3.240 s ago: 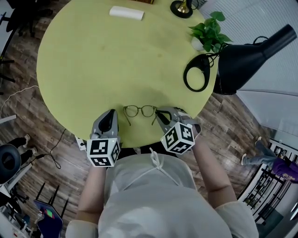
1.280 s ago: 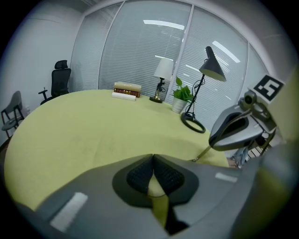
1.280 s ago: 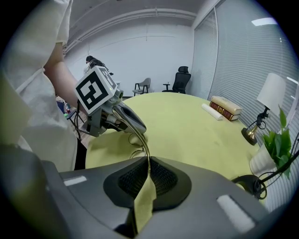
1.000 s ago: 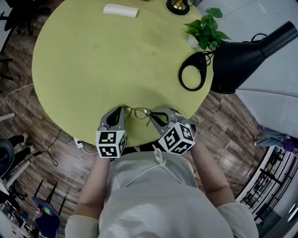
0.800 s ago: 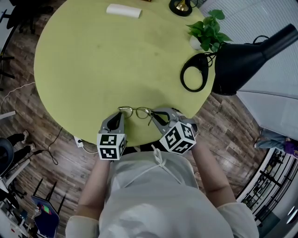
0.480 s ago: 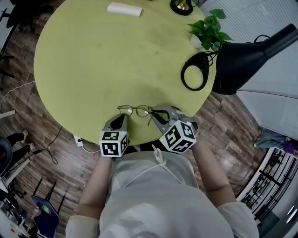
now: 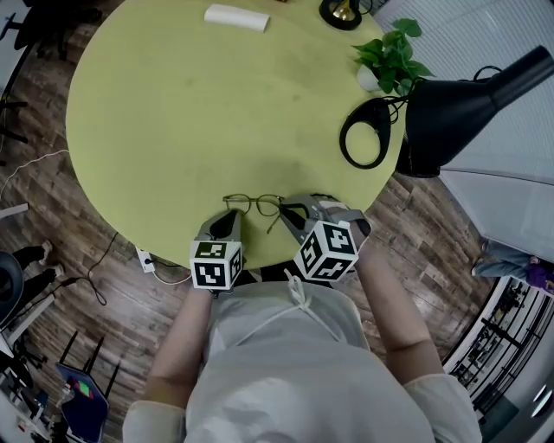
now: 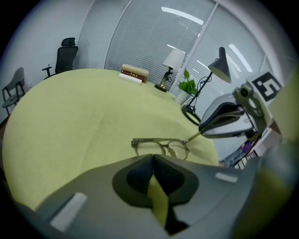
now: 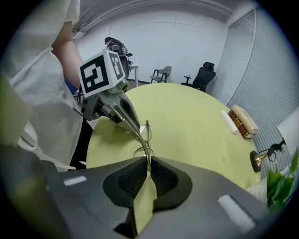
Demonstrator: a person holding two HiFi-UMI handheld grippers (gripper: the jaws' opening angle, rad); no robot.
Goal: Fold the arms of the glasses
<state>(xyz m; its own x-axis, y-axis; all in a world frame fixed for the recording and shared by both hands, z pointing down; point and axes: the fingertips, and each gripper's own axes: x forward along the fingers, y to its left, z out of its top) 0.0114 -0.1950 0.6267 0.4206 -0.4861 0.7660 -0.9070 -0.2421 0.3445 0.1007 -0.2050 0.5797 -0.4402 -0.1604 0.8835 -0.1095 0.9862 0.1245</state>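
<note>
Metal-rimmed glasses point(image 7: 255, 204) at near edge of yellow surface point(image 7: 216, 112). Right claw point(image 7: 290, 211) pinches temple arm point(image 9: 138, 137), jaws just opening slightly, likely to swing it inward. Left claw point(image 7: 229, 223) closed, empty, beside frame's left end, probably bracing.

Desk point(image 7: 173, 104) is a flat yellow-green, no pattern. Glasses point(image 7: 254, 204) have thin, dark olive-ish frames. Left gripper point(image 7: 232, 218) is grey, and its cube is black-and-white squares. Far right there's a green leafy plant point(image 7: 391, 56) and a black lamp point(image 7: 459, 108). White roll point(image 7: 235, 17) at the far edge. Floor's point(image 7: 43, 208) brown wood planks, and the person's top point(image 7: 286, 381) is plain white.
</note>
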